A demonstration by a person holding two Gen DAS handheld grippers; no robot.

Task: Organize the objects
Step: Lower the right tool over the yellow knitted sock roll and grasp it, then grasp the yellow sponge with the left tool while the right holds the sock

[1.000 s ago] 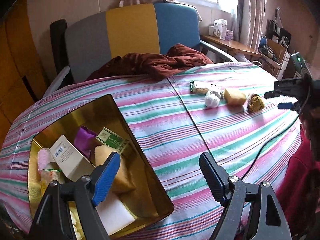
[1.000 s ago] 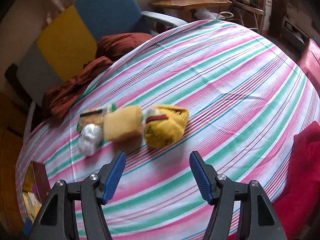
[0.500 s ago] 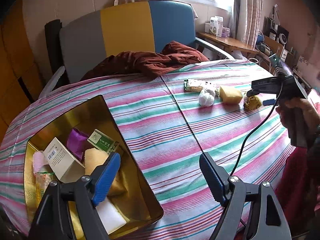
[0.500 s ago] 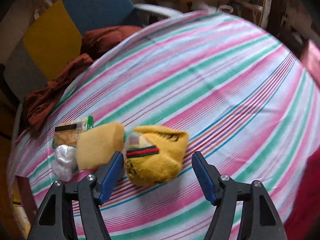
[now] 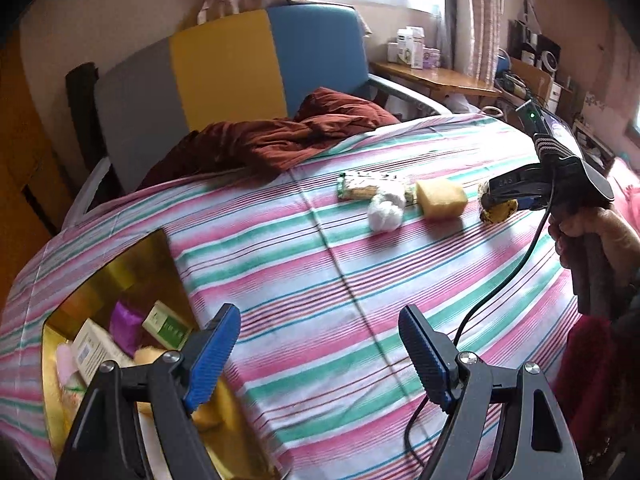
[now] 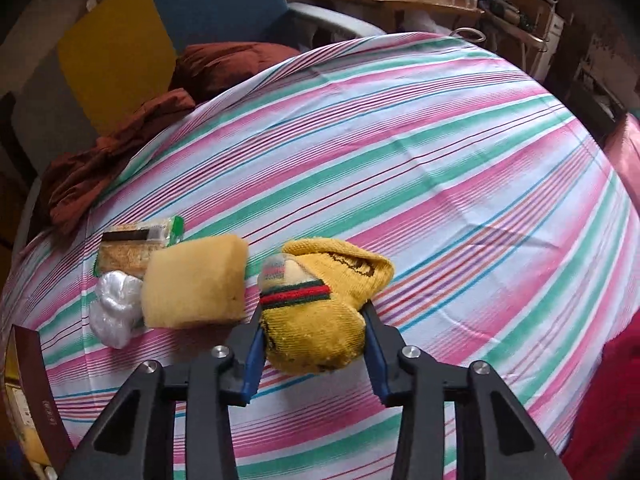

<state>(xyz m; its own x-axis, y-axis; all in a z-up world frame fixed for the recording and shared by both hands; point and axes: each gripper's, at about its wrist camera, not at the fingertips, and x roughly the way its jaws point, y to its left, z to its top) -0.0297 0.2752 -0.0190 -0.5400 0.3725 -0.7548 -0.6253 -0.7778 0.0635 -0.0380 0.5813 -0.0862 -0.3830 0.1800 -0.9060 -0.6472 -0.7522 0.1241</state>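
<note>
My right gripper [image 6: 314, 330] is shut on a rolled yellow sock [image 6: 320, 312] with a red and green band, on the striped tablecloth [image 6: 440, 152]. Left of it lie a yellow sponge [image 6: 196, 282], a white plastic wad [image 6: 114, 308] and a snack packet [image 6: 136, 246]. In the left wrist view the right gripper [image 5: 508, 198] grips the sock [image 5: 498, 212] at the far right, beside the sponge [image 5: 440, 199], wad [image 5: 386, 210] and packet [image 5: 362, 188]. My left gripper [image 5: 320, 344] is open and empty, next to the gold tin [image 5: 132, 256] holding several items.
A dark red cloth [image 5: 272, 140] lies at the table's far edge, against a grey, yellow and blue chair [image 5: 224, 64]. A black cable [image 5: 504, 280] runs from the right gripper across the table. The tin's edge [image 6: 28, 392] shows at the left of the right wrist view.
My right gripper moved forward onto the yellow sock and closed on it. My left gripper drew back and right from the tin, still open.
</note>
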